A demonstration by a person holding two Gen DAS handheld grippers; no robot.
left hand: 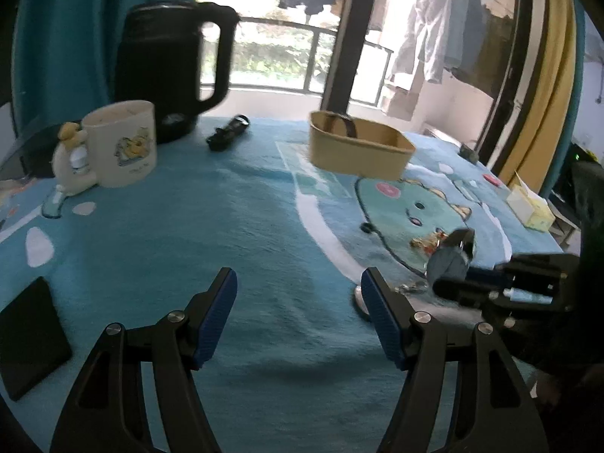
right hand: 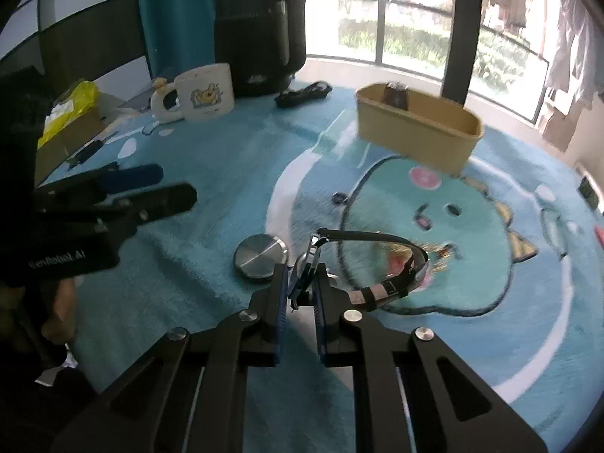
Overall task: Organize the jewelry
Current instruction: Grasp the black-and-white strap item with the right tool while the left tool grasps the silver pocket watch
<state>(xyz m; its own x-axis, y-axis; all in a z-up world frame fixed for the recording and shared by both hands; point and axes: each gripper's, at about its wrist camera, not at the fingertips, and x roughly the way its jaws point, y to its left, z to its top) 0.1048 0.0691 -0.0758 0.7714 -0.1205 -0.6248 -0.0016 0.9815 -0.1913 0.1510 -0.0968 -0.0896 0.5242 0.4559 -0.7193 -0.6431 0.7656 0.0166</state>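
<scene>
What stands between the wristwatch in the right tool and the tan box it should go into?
Nothing visible does. The right tool grips the wristwatch, and only bare blue cloth lies between it and the tan box beyond.

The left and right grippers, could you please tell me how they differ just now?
The left gripper stands wide open and empty over the blue plush cloth; the right gripper is shut on a black-strapped wristwatch. Both have black arms and blue pads.

watch (right hand: pixel 372 264) face hidden between closed pads, gold trinkets (right hand: pixel 439 255) beyond its strap blurred beyond telling
</scene>
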